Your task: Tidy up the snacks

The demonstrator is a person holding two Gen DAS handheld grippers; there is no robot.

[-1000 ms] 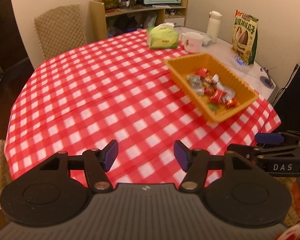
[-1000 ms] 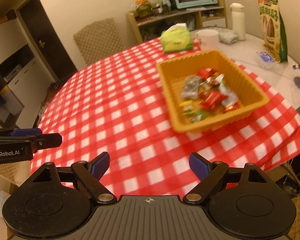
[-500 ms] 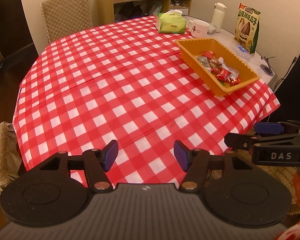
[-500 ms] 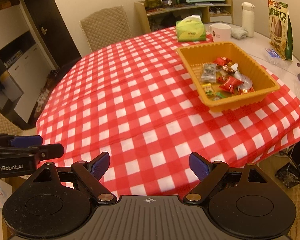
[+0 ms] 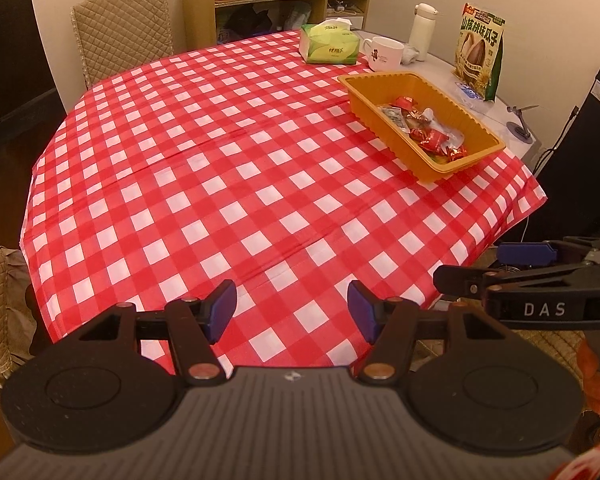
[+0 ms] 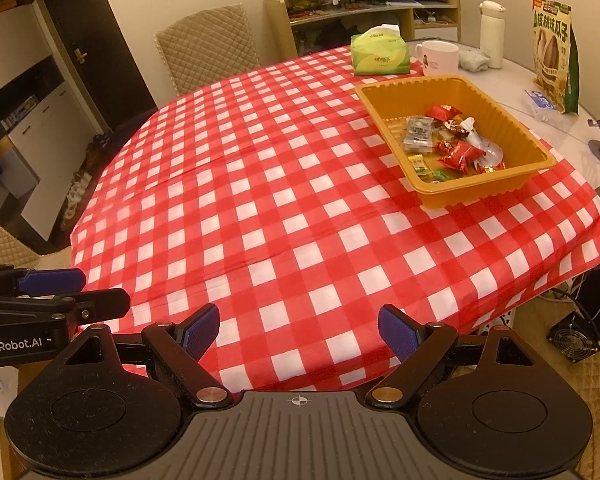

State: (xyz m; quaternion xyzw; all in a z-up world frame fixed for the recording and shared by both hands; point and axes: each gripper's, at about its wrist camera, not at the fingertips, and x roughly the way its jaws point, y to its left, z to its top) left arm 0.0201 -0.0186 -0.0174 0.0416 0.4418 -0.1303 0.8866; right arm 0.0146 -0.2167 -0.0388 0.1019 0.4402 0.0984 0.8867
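Both pairs of tongs hang just off the near edge of the worktop (image 5: 227, 168), each spread with nothing between its blue pads. The left tongs (image 5: 291, 312) stand moderately apart, the right tongs (image 6: 299, 330) wider.

The snacks (image 6: 452, 144) lie heaped in the orange tray (image 6: 484, 190), well apart from both. From the right tongs the tray sits at about one o'clock; from the left tongs it is nearer two o'clock, further across the checked cloth. The right hand looks to be the nearer one.

The tray's long axis runs from near right to far left, slanting away toward the mug (image 6: 440, 56) and tissue pack (image 6: 380, 56). No loose snack shows on the cloth, so the sorting may already be done.
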